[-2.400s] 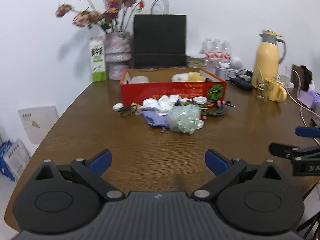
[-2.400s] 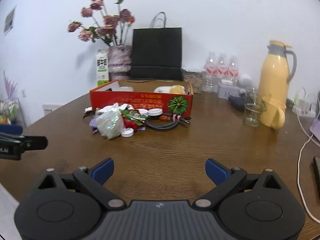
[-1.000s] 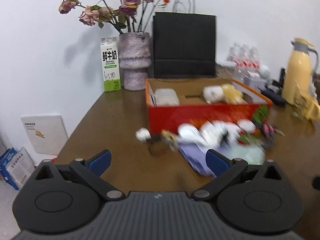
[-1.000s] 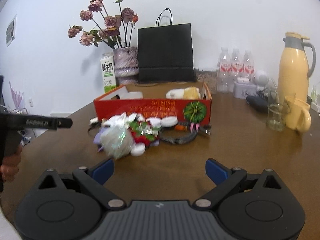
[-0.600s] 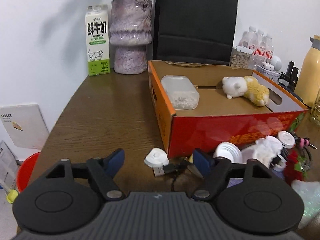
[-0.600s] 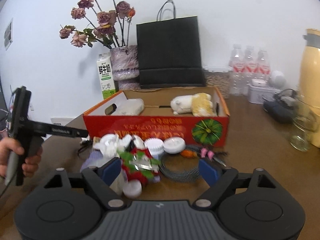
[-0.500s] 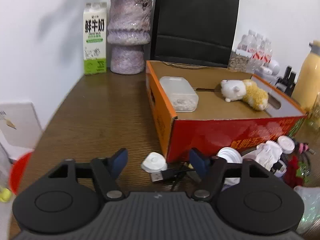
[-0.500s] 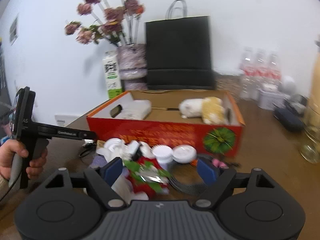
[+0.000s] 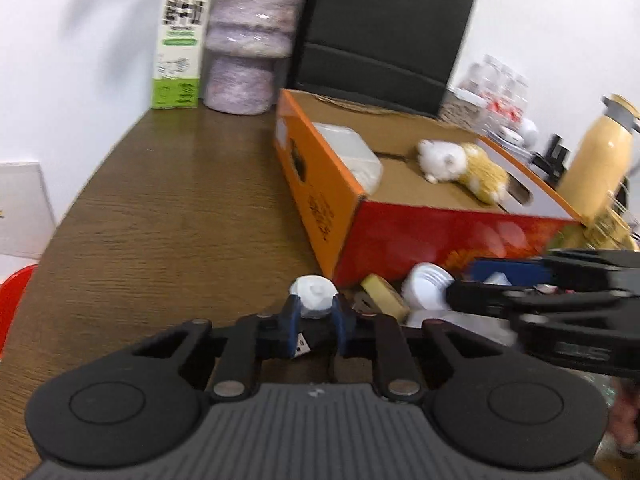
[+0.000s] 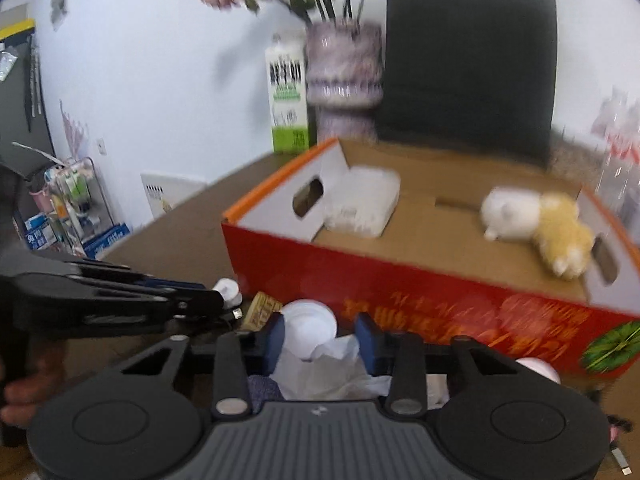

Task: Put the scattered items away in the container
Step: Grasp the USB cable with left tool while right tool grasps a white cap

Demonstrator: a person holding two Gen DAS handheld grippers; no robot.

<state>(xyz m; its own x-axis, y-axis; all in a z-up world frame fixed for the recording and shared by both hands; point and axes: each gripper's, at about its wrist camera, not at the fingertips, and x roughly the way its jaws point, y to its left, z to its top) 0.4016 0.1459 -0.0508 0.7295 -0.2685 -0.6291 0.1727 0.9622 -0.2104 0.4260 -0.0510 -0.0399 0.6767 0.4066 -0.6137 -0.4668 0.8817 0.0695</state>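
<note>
An orange-red cardboard box point(image 9: 320, 196) stands on the wooden table and holds a clear plastic case point(image 9: 352, 156) and a white and yellow plush toy point(image 9: 464, 168). Scattered items lie along its front. My left gripper point(image 9: 314, 312) is shut on a small white charger plug point(image 9: 314, 298) at the box's left corner. My right gripper point(image 10: 320, 340) has its fingers closed around a white round lid point(image 10: 310, 326) and crumpled white tissue point(image 10: 336, 368); it also shows in the left wrist view point(image 9: 520, 292). The left gripper shows in the right wrist view point(image 10: 192, 304).
A milk carton point(image 9: 180, 40), a purple vase point(image 9: 248, 36) and a black paper bag point(image 9: 384, 36) stand behind the box. A yellow thermos point(image 9: 596, 164) and water bottles point(image 9: 500, 92) are at the right. A roll of tape point(image 9: 380, 290) lies by the box.
Both grippers moved down to the pile in front of the box and closed: the left on the white charger plug, the right around the white lid and tissue.
</note>
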